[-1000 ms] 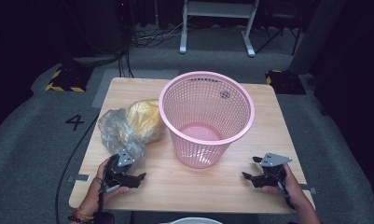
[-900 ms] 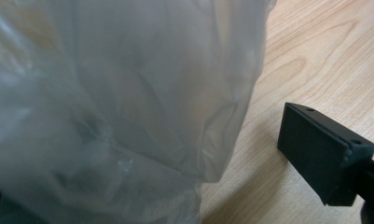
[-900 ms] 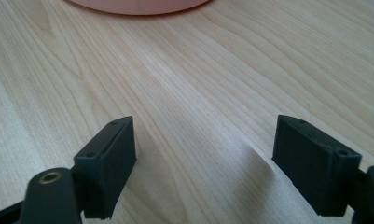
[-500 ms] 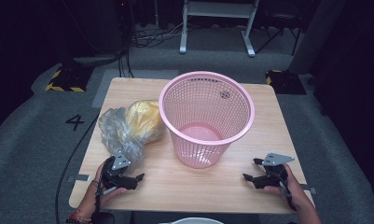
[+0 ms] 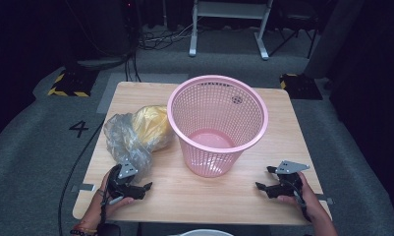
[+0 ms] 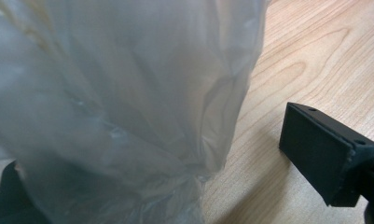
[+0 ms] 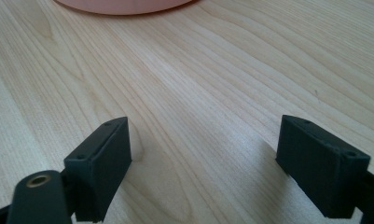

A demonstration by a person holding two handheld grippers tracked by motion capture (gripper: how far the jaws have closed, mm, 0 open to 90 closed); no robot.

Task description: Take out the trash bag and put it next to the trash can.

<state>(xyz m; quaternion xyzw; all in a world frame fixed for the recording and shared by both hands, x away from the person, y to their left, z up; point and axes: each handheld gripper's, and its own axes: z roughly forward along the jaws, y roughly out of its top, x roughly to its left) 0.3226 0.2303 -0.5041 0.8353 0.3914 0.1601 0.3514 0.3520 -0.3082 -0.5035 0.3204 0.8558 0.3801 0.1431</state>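
Observation:
A crumpled clear plastic bag [image 5: 128,140] with something yellow inside lies on the left of the wooden table [image 5: 209,196], touching a pink mesh basket [image 5: 217,123] that stands upright in the middle. My left gripper [image 5: 140,182] rests at the bag's near corner. In the left gripper view its jaws stand wide apart; the bag [image 6: 110,107] fills the space by the left jaw and hides it, while the right jaw stands clear on bare wood. My right gripper [image 5: 264,178] lies on the table right of the basket, open and empty [image 7: 208,163].
The basket's base [image 7: 124,4] is a short way ahead of the right gripper. Bare wood runs along the table's front edge between the two hands. Grey floor, cables and a metal stand [image 5: 229,24] lie beyond the table.

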